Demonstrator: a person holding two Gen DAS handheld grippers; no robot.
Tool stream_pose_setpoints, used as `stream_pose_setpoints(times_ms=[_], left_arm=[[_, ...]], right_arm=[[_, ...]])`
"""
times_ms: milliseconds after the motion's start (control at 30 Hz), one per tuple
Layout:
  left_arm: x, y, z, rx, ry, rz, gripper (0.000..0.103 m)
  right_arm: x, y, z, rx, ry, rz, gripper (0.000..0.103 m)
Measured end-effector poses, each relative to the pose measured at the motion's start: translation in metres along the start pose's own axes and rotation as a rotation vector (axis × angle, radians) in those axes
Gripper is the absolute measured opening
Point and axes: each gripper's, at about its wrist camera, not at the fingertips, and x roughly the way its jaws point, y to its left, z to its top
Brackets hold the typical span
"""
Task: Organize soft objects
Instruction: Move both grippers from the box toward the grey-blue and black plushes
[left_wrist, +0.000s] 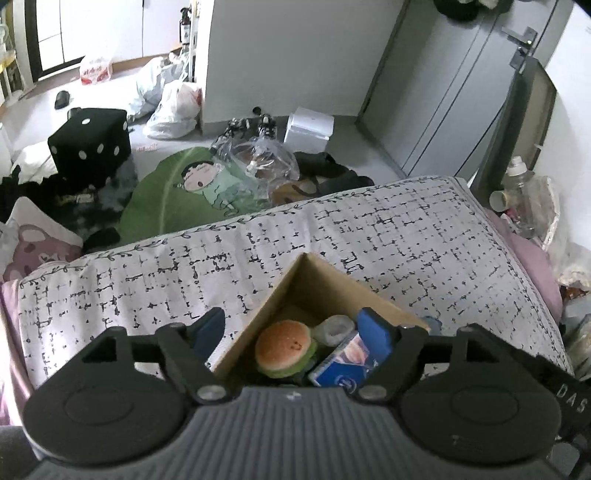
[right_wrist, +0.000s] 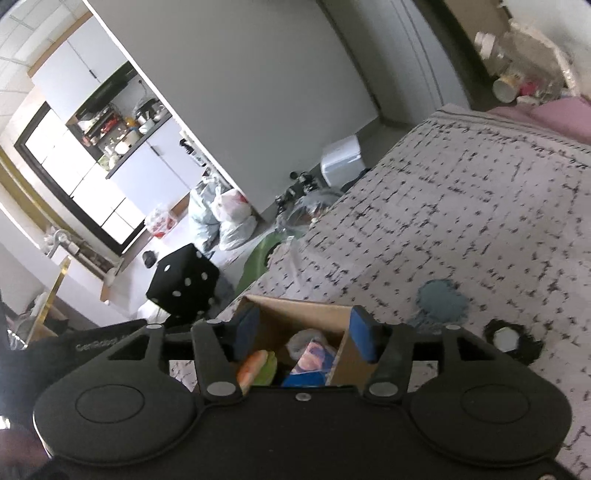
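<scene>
A brown cardboard box (left_wrist: 295, 284) stands on the patterned bed cover. Inside lie a soft burger toy (left_wrist: 284, 347), a rolled white sock (left_wrist: 334, 330) and a blue pack (left_wrist: 343, 365). My left gripper (left_wrist: 291, 328) is open and empty, its fingers astride the box's near corner. In the right wrist view the box (right_wrist: 295, 310) also shows, holding the burger (right_wrist: 256, 369) and the blue pack (right_wrist: 314, 363). My right gripper (right_wrist: 303, 332) is open and empty above the box. A blue soft piece (right_wrist: 441, 301) and a black ring-shaped piece with a white middle (right_wrist: 513, 341) lie on the cover to the right.
The bed cover (left_wrist: 369, 229) ends at a far edge; beyond it the floor holds a black dice cushion (left_wrist: 90, 142), a green leaf-shaped mat (left_wrist: 177, 199), plastic bags (left_wrist: 173, 107) and a white box (left_wrist: 310, 127). Bottles and cups (left_wrist: 517, 195) crowd the right side.
</scene>
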Motion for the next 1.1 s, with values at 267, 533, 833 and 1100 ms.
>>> stream_pose_setpoints(times_ms=[267, 533, 833, 1100], left_arm=[[-0.013, -0.016, -0.016, 0.027, -0.002, 0.006, 0.080], [-0.029, -0.043, -0.024, 0.053, -0.041, -0.001, 0.088], [-0.035, -0.082, -0.034, 0.102, -0.034, 0.000, 0.089], [-0.022, -0.116, -0.038, 0.189, 0.011, 0.009, 0.089]], right_arm=[[-0.021, -0.026, 0.004, 0.008, 0.032, -0.028, 0.081], [-0.044, -0.064, 0.005, 0.069, 0.022, -0.070, 0.092], [-0.054, -0.094, 0.004, 0.131, 0.048, -0.065, 0.094], [-0.059, -0.119, 0.004, 0.188, 0.053, -0.085, 0.094]])
